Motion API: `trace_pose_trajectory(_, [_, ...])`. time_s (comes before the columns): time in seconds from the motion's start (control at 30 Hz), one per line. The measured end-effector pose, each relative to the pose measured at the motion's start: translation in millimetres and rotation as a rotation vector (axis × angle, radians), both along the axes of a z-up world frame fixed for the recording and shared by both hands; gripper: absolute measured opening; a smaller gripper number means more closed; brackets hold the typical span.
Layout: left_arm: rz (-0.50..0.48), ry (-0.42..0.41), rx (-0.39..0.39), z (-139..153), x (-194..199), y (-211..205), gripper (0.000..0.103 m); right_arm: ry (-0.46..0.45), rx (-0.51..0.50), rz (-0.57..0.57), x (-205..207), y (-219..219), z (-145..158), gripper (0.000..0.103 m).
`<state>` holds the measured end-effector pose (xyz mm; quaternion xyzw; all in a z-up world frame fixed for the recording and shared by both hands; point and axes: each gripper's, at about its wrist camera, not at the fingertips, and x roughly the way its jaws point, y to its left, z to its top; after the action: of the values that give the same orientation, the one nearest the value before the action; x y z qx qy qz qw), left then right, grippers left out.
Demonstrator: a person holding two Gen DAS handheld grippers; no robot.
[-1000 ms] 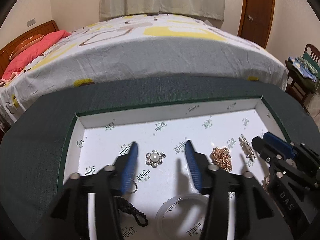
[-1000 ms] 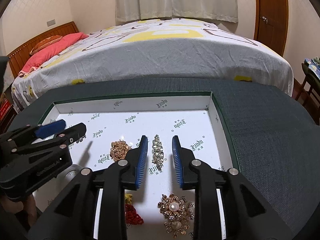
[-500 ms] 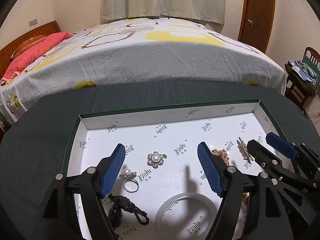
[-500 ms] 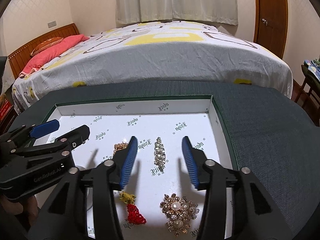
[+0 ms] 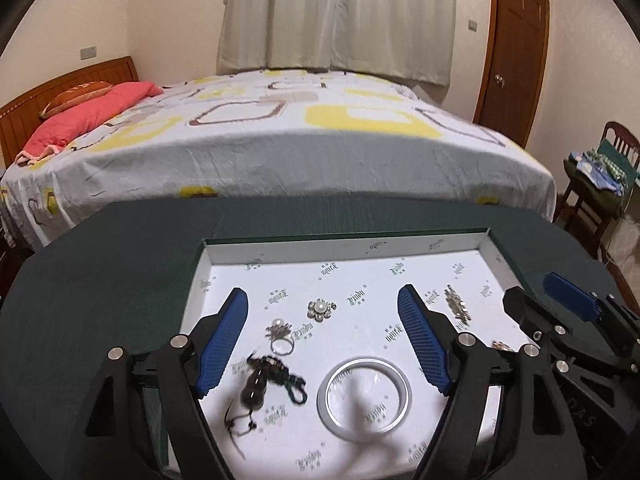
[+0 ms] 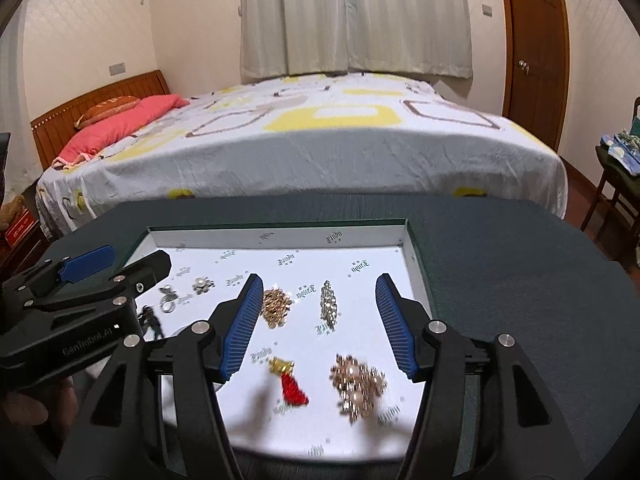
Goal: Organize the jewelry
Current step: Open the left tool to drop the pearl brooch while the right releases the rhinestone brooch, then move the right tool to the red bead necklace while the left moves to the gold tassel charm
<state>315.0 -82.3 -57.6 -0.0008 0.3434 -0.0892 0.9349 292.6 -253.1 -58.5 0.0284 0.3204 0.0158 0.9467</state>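
Observation:
A shallow white-lined tray [image 5: 344, 246] [image 6: 276, 236] lies on a dark green table. In the left wrist view my left gripper [image 5: 324, 300] is wide open and empty above a pearl flower brooch [image 5: 320, 309], a pearl ring [image 5: 281, 338], a dark beaded cord [image 5: 264, 380] and a white bangle [image 5: 366, 394]. In the right wrist view my right gripper [image 6: 318, 284] is wide open and empty above a gold cluster [image 6: 276, 306], a rhinestone bar brooch [image 6: 329, 306], a red tassel charm [image 6: 290, 384] and a large pearl brooch [image 6: 358, 386].
The dark green table [image 5: 120, 264] surrounds the tray. A bed [image 5: 280, 140] stands beyond its far edge. A chair [image 5: 600, 184] with clothes is at the right, near a wooden door [image 5: 512, 60]. Each gripper shows at the edge of the other's view.
Both grippers have opened from nearly shut to wide open and have risen away from the tray. No jewelry has left the tray.

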Motion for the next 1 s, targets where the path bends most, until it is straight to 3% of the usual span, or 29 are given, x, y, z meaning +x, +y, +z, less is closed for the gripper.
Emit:
trace_pose_trajectory(0.47, [0.053,-0.068,-0.038,20,-69,27,0.075,-0.058,-0.033,0.003,-82,-4,24,0.058])
trace_pose_trajectory(0.7, [0.061,-0.060,-0.039,18,-98,31,0.075,-0.062,-0.028,-0.018,-117,-17,28,0.058])
trace_pose_trajectory(1.0, [0.060,-0.077,-0.042,13,-140,31,0.075,-0.040,-0.043,-0.035,-163,-26,17,0.058])
